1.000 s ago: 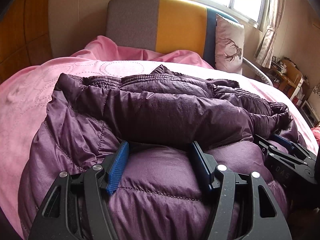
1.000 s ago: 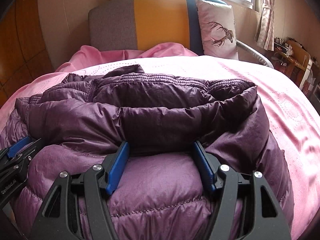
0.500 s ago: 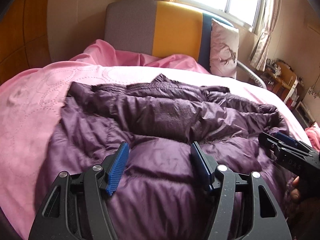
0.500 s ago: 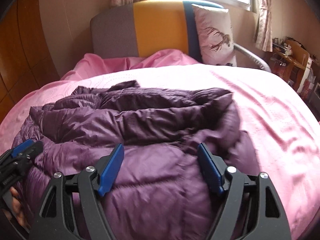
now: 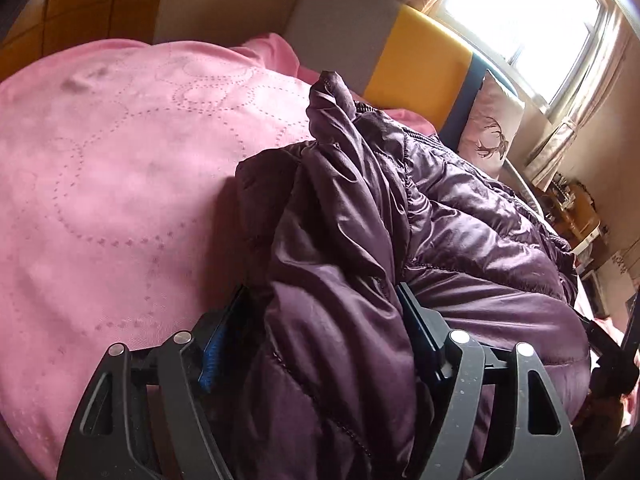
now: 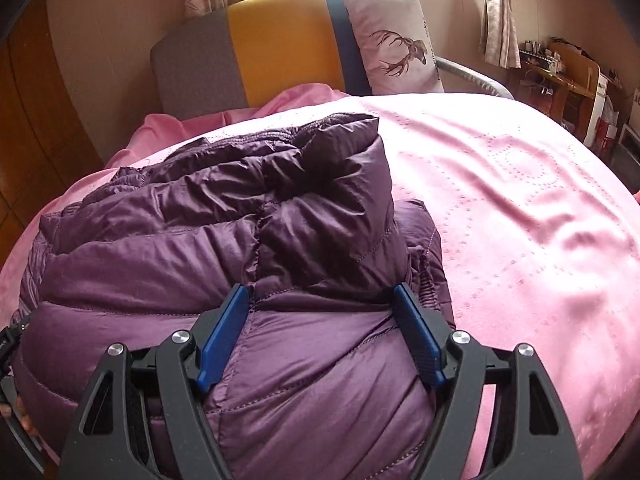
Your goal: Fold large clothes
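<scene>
A purple quilted down jacket [image 6: 224, 240] lies bunched on the pink bed; in the left wrist view [image 5: 460, 224] it fills the right half. My left gripper [image 5: 324, 312] is open, its jaws wide on either side of the jacket's left edge, with a thick fold of fabric between them. My right gripper [image 6: 322, 300] is open, jaws straddling the jacket's near right part below a folded-over flap. The jaws do not pinch the fabric in either view. The left gripper's tip shows at the left edge of the right wrist view [image 6: 10, 340].
The pink bedspread [image 6: 520, 208] spreads right of the jacket and left of it in the left wrist view [image 5: 112, 184]. A grey, yellow and blue headboard [image 6: 280, 40] and a deer pillow [image 6: 396, 44] stand at the back. A cluttered desk [image 6: 568, 76] is at the right.
Both grippers have dropped closer to the jacket and moved apart to its left and right ends. The left view now tilts, with fabric bulging up between its jaws. The jacket looks more bunched.
</scene>
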### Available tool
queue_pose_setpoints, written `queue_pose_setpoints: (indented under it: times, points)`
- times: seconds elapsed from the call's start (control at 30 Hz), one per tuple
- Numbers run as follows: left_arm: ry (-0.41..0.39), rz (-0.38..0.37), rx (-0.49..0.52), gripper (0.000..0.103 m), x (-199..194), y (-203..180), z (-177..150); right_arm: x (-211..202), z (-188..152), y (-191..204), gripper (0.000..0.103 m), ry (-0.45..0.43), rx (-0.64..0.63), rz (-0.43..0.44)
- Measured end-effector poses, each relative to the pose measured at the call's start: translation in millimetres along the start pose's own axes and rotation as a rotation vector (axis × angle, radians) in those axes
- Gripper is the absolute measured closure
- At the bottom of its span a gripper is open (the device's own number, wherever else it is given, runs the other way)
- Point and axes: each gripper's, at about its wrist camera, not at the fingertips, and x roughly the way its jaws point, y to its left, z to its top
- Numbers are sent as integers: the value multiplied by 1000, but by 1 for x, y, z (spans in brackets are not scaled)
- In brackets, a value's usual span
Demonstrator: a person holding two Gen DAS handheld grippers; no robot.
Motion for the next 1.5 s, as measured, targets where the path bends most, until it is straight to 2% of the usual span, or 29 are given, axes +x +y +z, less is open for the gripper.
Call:
queue_pose_setpoints:
  times: [0.07,0.13,0.17,0.2,0.27,0.33,0.43,0.5,0.53,0.57,0.63,0.67,0.77,0.93,1.03,1.1,1.13,1.17,1.2,1.3,1.4,1.5]
  points:
    - [2,4,-3,26,3,0,0,-4,3,0,29,4,4,-3]
    - [15,-25,-63,26,-5,6,3,-19,3,-2,25,0,1,-3]
    - [11,-30,-83,26,-11,10,3,-25,3,-3,10,-4,3,-14]
    - [2,-31,-98,25,-17,14,3,-37,0,-9,6,-25,12,-30]
    - [-12,-50,-121,23,-30,23,0,-50,-8,-20,5,-49,37,-22]
    - [8,-95,-144,23,-35,32,-6,-56,-17,-37,5,-32,93,12]
    - [41,-169,-169,25,-37,37,-20,-51,-38,-58,5,37,196,126]
    - [55,-222,-189,36,-36,40,-27,-47,-51,-64,10,72,254,205]
    - [61,-245,-195,38,-37,41,-29,-48,-55,-63,24,67,261,228]
    - [71,-271,-199,45,-37,42,-29,-49,-58,-62,44,73,272,273]
    - [88,-305,-205,51,-39,44,-29,-51,-62,-61,68,101,305,350]
    - [95,-318,-204,53,-40,45,-29,-55,-64,-60,73,102,295,350]
    - [109,-332,-190,55,-46,43,-34,-68,-68,-61,80,122,277,369]
    - [148,-348,-155,55,-65,45,-51,-102,-87,-71,82,173,221,375]
    - [156,-304,-131,52,-85,45,-62,-123,-103,-78,82,197,199,353]
    - [124,-246,-108,47,-102,44,-64,-132,-109,-88,58,175,234,341]
    - [91,-204,-86,46,-115,41,-63,-136,-111,-95,30,156,266,341]
    - [73,-182,-73,46,-121,38,-61,-140,-112,-102,21,130,298,331]
    - [48,-159,-47,46,-130,31,-59,-143,-112,-109,21,106,327,334]
    - [11,-182,11,46,-139,9,-49,-137,-109,-120,13,95,389,364]
    - [-1,-260,73,46,-132,-30,-35,-128,-102,-121,10,83,411,403]
    - [32,-306,99,46,-108,-61,-23,-110,-94,-113,8,111,412,438]
